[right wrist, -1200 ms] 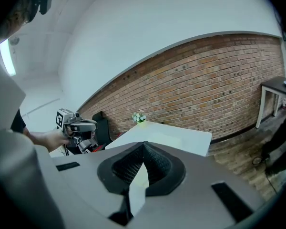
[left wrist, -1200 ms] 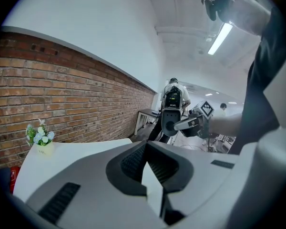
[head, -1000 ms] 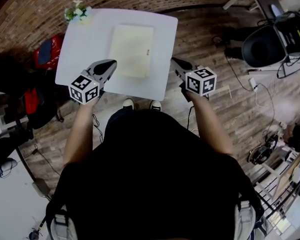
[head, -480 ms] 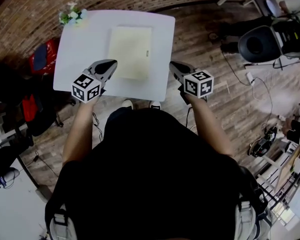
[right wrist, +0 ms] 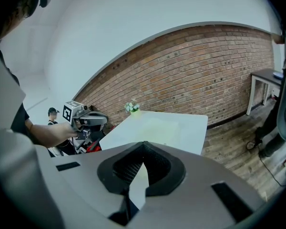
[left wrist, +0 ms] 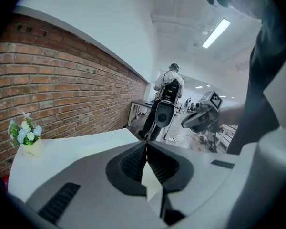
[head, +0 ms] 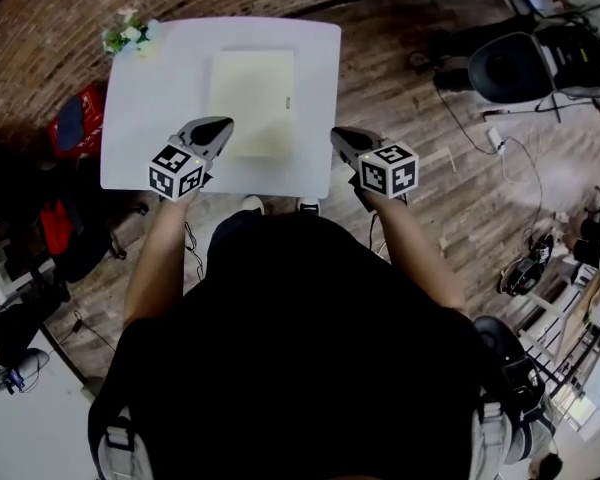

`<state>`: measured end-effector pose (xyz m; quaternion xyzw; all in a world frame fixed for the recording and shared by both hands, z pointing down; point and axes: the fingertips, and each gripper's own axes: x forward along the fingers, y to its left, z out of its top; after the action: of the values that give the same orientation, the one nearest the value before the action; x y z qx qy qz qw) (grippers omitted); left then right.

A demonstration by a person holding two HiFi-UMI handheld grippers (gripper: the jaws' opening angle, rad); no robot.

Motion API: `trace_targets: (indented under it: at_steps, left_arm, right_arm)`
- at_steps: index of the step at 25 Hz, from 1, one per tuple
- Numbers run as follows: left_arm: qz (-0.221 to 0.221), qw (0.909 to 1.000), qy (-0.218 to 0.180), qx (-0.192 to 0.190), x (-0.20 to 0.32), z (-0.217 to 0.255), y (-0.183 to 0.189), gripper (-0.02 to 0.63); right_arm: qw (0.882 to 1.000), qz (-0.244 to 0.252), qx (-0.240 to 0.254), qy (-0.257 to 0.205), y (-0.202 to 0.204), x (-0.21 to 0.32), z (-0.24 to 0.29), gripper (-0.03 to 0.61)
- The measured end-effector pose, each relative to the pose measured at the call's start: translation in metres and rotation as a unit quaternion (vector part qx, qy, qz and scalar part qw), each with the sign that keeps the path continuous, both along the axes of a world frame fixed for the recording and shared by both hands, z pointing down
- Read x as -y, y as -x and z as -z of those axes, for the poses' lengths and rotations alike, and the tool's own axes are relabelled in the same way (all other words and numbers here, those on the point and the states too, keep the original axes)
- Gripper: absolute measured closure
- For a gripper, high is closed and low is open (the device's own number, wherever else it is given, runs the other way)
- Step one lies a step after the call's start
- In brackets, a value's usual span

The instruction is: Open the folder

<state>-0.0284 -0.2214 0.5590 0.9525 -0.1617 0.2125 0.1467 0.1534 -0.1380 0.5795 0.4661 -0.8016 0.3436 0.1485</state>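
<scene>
**A:** Where was the folder when we looked?

**B:** The pale yellow, flat rectangular folder (head: pixel 252 101) lay closed in the upper middle of the head view, on the white square tabletop (head: pixel 150 138). A small pot of white and blue flowers (head: pixel 125 36) stood at the tabletop's upper left corner, well apart from it.

**A:** And our grippers?

**B:** We held the left gripper (head: pixel 220 126) over the near part of the tabletop, at the folder's lower left corner in the picture. We could not tell how high above it. The right gripper (head: pixel 337 136) sat just beside the tabletop's right edge. In both gripper views the fingers (left wrist: pixel 129 162) met at their tips with nothing between them, so both were closed and empty.

**A:** So the opening had not begun. How did we think to do it well?

**B:** We saw a small mark (head: pixel 288 102) on the folder's right edge. We took it for a clasp, so we judged that this side opens. We thought the right fingers should part and come in low there, catching the top cover only. The left fingers could stay closed and press down near the left edge.

**A:** Why press?

**B:** The tabletop looked smooth and the folder thin. We judged it would slide, or lift whole, unless we pinned it.
</scene>
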Motion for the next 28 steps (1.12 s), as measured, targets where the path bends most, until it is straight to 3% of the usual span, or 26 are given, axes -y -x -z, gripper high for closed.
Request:
trace_targets:
  at_steps: [15, 24, 28]
  left_arm:
    - [-0.026, 0.9992, 0.028, 0.013, -0.006, -0.044, -0.031, 0.6]
    - [-0.077, 0.9929, 0.011, 0.089, -0.025, -0.096, -0.048, 0.59]
    - [-0.108, 0.9858, -0.015, 0.128, -0.036, -0.115, -0.056, 0.575]
  right_arm:
    - [0.999, -0.011, 0.006, 0.049, 0.004, -0.032, -0.044, 0.555]
    - [0.998, -0.027, 0.003, 0.06, -0.011, -0.047, -0.053, 0.555]
    - [0.997, -0.037, 0.003, 0.064, -0.02, -0.053, -0.056, 0.555]
